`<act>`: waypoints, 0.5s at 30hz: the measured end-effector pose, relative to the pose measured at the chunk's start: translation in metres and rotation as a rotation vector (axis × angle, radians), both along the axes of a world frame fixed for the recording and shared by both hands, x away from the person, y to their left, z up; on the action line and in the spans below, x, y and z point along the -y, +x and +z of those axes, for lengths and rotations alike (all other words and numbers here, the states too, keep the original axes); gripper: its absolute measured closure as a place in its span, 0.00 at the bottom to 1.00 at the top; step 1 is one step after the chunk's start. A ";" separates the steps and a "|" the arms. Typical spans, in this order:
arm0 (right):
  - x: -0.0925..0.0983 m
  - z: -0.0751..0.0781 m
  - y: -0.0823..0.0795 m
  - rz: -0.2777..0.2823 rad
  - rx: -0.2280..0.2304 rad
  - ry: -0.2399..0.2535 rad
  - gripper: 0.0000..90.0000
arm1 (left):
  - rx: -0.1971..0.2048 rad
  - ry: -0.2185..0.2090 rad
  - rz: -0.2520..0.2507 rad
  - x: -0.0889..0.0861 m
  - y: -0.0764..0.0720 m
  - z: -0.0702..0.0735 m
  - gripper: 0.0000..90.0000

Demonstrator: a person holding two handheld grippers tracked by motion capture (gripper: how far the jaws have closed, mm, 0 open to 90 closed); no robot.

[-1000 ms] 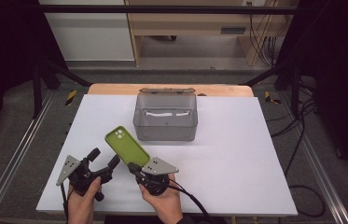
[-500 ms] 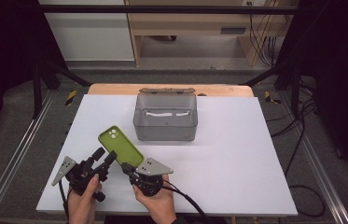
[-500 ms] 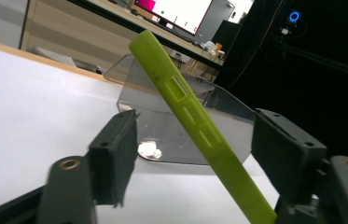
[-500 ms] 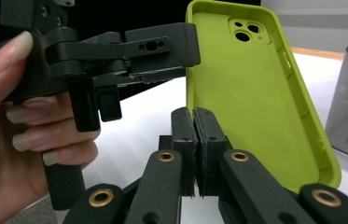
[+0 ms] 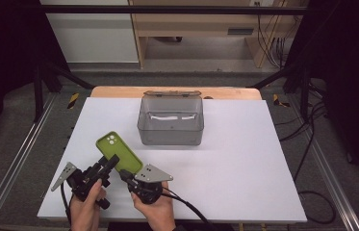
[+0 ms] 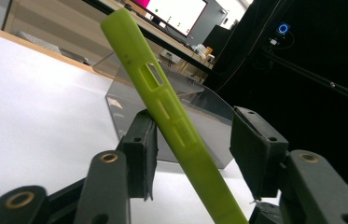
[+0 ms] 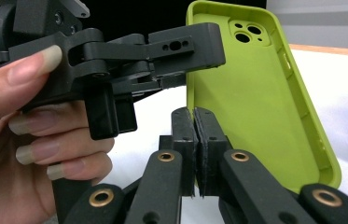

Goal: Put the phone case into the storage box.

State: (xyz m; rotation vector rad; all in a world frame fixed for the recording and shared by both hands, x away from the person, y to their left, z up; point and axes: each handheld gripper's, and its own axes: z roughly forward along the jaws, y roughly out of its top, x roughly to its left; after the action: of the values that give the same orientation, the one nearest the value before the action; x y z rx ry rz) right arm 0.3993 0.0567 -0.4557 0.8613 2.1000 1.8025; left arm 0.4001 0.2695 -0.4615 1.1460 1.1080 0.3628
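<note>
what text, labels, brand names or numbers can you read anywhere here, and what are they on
No readable text in any view.
Lime green silicone phone case: plain, no brand or wording on the faces shown.
Smoky clear plastic box: a pale strip inside, nothing legible on it.
Bright monitor screen behind the table: coloured dots and marks, too small and blurred to read.
Black jaws of both grippers: no markings seen.

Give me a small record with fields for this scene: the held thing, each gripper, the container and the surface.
Held thing: green soft phone case, lifted off the table, tilted, camera cut-out at its upper end
Right gripper: shut on the lower edge of the case
Left gripper: jaws have just been closing with the case between them; one pad touches it, the other stands apart
Container: grey translucent plastic box, lid open, beyond the case
Surface: white table
</note>
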 end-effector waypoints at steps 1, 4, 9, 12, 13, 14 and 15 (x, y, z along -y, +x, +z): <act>-0.001 0.000 0.000 0.002 0.001 0.001 0.98 | 0.000 -0.001 0.002 0.000 0.000 0.000 0.61; -0.002 0.001 0.000 0.001 -0.001 0.002 0.98 | -0.004 -0.010 0.008 -0.002 0.000 0.000 0.64; -0.005 0.002 0.000 0.005 -0.011 0.011 0.98 | -0.017 -0.037 0.007 -0.004 0.000 -0.001 0.69; -0.007 0.002 0.000 0.006 -0.011 0.011 0.98 | -0.024 -0.048 0.003 -0.004 0.000 -0.002 0.71; -0.007 0.002 0.000 0.008 -0.011 0.009 0.98 | -0.025 -0.052 0.005 -0.005 0.000 -0.002 0.71; -0.008 0.002 0.000 0.009 -0.011 0.010 0.98 | -0.026 -0.055 0.007 -0.005 0.000 -0.002 0.72; -0.009 0.002 0.000 0.010 -0.012 0.010 0.98 | -0.026 -0.058 0.010 -0.006 -0.001 -0.002 0.73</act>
State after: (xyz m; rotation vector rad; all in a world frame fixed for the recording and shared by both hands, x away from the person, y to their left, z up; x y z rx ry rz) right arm 0.3990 0.0652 -0.4535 0.8673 2.1083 1.8185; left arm 0.3995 0.2751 -0.4637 1.0969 1.1406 0.3217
